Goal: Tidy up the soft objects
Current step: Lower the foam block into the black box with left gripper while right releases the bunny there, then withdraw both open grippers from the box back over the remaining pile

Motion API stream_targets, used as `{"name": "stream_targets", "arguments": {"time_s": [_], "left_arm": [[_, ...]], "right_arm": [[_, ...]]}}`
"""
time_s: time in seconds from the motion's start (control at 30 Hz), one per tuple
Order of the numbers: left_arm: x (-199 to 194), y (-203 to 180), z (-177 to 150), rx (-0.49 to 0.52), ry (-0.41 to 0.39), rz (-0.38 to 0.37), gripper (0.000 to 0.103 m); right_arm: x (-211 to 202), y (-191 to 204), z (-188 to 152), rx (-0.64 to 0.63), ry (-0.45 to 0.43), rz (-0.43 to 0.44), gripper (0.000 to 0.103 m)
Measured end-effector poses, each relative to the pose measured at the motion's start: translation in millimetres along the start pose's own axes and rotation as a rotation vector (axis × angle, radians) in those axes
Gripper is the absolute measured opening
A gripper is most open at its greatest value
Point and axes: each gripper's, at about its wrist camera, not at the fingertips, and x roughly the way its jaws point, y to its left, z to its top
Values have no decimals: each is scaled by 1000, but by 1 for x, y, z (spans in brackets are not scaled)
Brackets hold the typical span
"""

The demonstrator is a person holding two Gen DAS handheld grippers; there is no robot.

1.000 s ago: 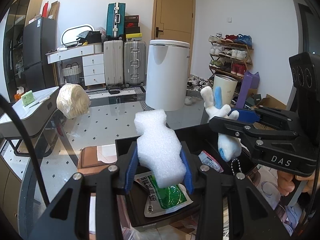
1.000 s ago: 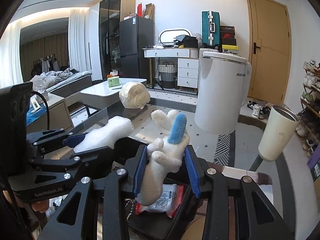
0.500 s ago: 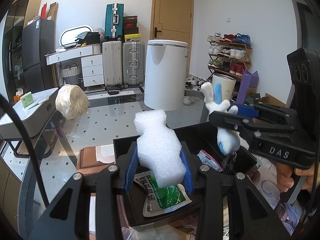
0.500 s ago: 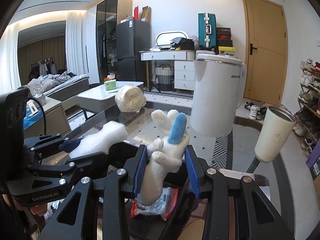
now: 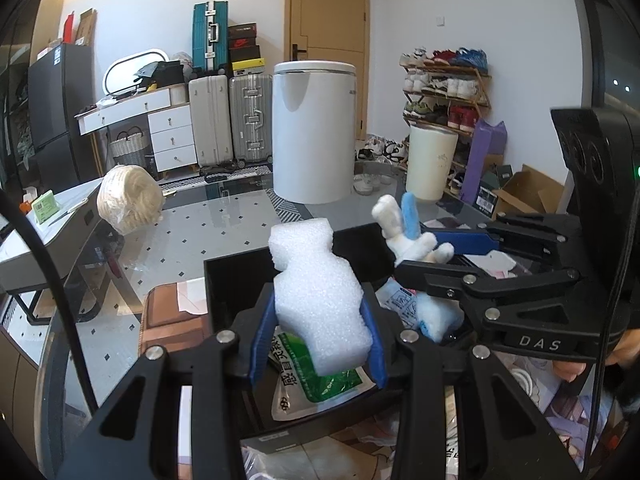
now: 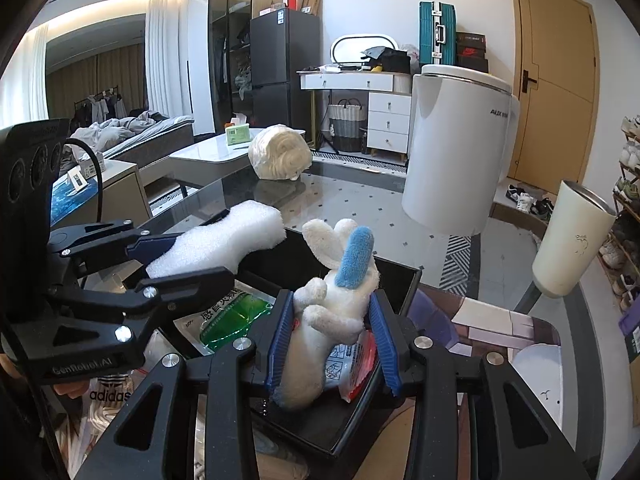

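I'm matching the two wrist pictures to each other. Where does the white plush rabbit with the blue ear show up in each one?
Left wrist view: the white plush rabbit with the blue ear is right of centre, clamped in the right gripper over the black bin.
Right wrist view: rabbit at bottom centre, between that gripper's blue pads.
Shared landmark: tall white cylindrical appliance.

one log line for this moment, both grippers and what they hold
left gripper: shut on foam block | right gripper: shut on plush rabbit | both over black tray
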Motion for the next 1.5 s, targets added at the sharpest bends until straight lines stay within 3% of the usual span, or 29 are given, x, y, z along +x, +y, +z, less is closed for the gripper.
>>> {"name": "stream_targets", "arguments": {"time_s": [0.43, 0.67, 0.7, 0.8, 0.83, 0.9, 0.93, 1.13, 1.27, 1.5], "left_arm": [[4, 1, -1, -7, 46, -4, 40], [-9, 8, 0, -59, 23, -43, 61], [-12, 8, 0, -61, 21, -38, 62], [-22, 9, -1, -70, 14, -29, 69], [-26, 9, -2, -74, 9, -25, 74], [-35, 10, -5, -89, -15, -9, 97], [-39, 11, -7, -96, -31, 1, 100], [-59, 14, -19, -110, -55, 15, 103], [-70, 17, -28, -133, -38, 22, 103], [-87, 15, -48, -124, -16, 64, 103]], "right_arm": [[7, 4, -1, 4, 38, 31, 39], [-3, -1, 5, 29, 22, 41, 53], [-8, -1, 6, 30, 17, 36, 58], [-22, -2, 5, 40, -5, 5, 91], [-28, -3, 3, 51, -19, 0, 95], [-44, -6, -1, 82, -57, -3, 99], [-50, -7, -3, 98, -63, -3, 102], [-72, -9, -18, 163, -45, 27, 102], [-82, 6, -29, 124, -31, 20, 102], [-85, 17, -50, 169, 23, 51, 102]]}}
